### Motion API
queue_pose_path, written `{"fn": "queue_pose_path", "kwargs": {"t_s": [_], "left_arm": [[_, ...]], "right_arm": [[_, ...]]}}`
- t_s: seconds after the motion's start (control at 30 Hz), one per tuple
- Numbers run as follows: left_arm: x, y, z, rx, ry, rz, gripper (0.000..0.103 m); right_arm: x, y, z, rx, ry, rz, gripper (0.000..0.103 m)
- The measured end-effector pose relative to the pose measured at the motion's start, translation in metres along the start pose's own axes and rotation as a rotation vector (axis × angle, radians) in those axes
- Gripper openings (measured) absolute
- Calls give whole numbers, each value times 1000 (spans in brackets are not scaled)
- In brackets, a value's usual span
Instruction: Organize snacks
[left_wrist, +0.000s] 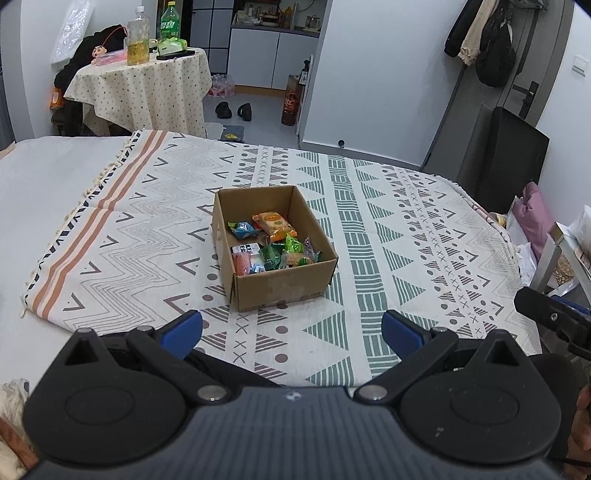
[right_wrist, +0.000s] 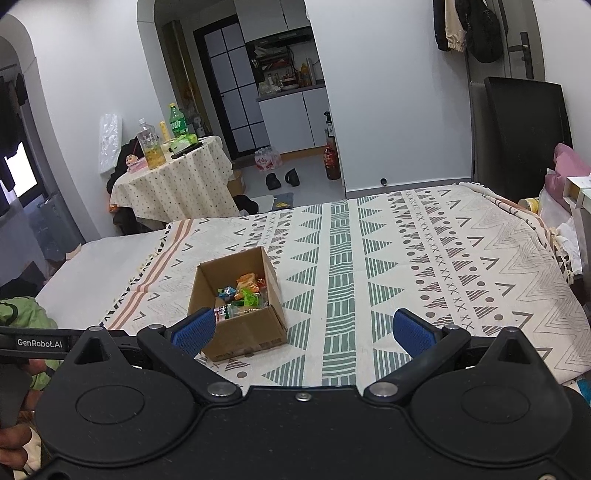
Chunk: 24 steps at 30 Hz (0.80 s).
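2 grippers, left gripper (left_wrist: 291, 334) and right gripper (right_wrist: 303, 330), hang released and empty while the cardboard box (left_wrist: 284, 291) holding the snacks (left_wrist: 273, 240) sits mid-frame, so I'd descend straight over it.

snacks (left_wrist: 271, 240) in box (left_wrist: 280, 291) | box on blanket (left_wrist: 369, 221) – mid bed | round table (left_wrist: 147, 85) behind, left

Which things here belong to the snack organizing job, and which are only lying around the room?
For the job:
cardboard box
wrapped snacks inside it
left gripper, open
right gripper, open

Lying about:
bottles on the round table
shoes
hanging coats
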<state>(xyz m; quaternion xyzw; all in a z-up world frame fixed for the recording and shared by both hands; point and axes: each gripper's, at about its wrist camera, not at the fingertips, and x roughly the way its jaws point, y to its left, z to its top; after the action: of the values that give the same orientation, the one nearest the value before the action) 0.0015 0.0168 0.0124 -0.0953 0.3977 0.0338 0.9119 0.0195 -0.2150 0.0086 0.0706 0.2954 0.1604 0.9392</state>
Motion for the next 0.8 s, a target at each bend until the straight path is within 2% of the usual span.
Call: {"fn": "queue_pose_path", "kwargs": {"t_s": [0.8], "left_arm": [[0, 1, -1, 15, 3, 5, 103]], "right_arm": [[1, 5, 2, -24, 12, 1, 103]]}}
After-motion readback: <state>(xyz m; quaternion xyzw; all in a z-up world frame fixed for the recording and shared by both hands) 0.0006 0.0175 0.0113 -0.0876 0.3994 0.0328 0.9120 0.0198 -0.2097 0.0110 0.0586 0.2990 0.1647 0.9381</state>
